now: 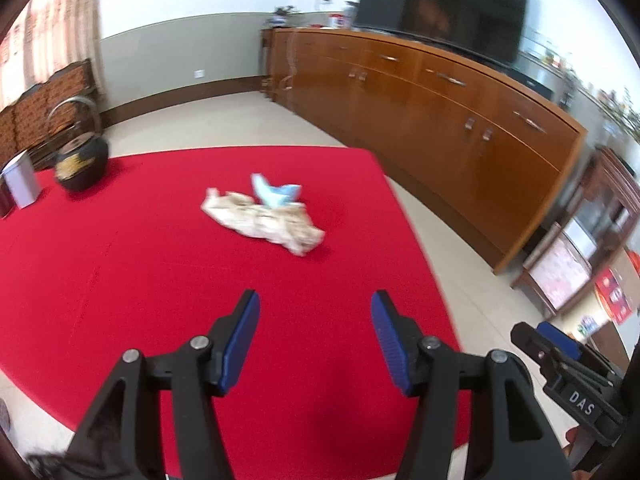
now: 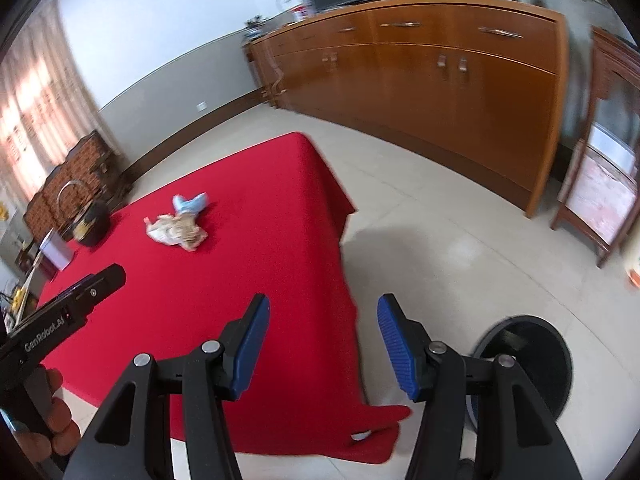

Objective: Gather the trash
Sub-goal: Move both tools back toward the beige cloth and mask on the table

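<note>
On the red tablecloth [image 1: 120, 264], a crumpled beige paper wrapper [image 1: 264, 222] lies toward the table's far right corner, with a light blue scrap [image 1: 276, 194] touching its far side. The left gripper [image 1: 315, 340] hangs above the near part of the cloth with its jaws spread wide and nothing between them, and the right gripper [image 2: 322, 344] is equally wide open and empty, past the table's right edge over the tiled floor and a black round bin [image 2: 536, 360]. At the far left edge stand a dark iron kettle [image 1: 82, 160] and a white box [image 1: 22, 182].
</note>
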`<action>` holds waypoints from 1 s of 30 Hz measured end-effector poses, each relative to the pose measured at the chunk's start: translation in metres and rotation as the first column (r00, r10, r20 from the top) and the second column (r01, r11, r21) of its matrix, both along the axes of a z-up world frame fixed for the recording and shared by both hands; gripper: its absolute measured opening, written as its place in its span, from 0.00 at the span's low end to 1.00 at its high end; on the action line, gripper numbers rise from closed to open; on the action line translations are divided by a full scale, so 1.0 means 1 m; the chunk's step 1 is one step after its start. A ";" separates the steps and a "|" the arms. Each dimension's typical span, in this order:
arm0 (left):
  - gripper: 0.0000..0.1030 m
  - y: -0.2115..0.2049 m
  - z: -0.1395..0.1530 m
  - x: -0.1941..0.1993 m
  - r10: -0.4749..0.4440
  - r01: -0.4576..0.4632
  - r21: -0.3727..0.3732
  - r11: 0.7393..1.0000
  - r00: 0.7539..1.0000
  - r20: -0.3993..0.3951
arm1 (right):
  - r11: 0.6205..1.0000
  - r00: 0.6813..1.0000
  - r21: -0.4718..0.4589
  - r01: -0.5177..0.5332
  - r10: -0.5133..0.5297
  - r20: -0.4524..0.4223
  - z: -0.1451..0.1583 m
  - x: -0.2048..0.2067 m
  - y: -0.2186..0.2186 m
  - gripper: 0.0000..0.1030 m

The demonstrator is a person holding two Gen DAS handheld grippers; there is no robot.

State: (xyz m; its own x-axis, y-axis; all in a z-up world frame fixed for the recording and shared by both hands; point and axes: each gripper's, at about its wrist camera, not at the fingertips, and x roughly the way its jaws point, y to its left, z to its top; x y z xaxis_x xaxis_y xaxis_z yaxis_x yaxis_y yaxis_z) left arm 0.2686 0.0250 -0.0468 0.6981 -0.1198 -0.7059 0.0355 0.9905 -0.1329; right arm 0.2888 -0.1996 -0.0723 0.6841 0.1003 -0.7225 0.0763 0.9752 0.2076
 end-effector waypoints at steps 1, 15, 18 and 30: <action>0.58 0.006 -0.001 0.003 0.012 -0.012 0.001 1.000 1.000 -0.003 | 1.000 1.000 0.001 -0.017 0.017 -0.002 -0.001 0.006 0.011 0.57; 0.58 0.064 -0.016 0.051 0.109 -0.109 -0.011 0.994 0.994 -0.018 | 0.989 0.988 0.016 -0.149 0.149 -0.026 -0.026 0.095 0.093 0.57; 0.58 0.073 -0.018 0.062 0.120 -0.120 -0.017 0.993 0.993 -0.017 | 0.987 0.986 0.015 -0.161 0.161 -0.031 -0.033 0.114 0.104 0.57; 0.58 0.093 -0.035 0.093 0.126 -0.127 -0.032 0.991 0.991 -0.039 | 0.989 0.987 0.002 -0.145 0.145 -0.065 -0.063 0.183 0.121 0.57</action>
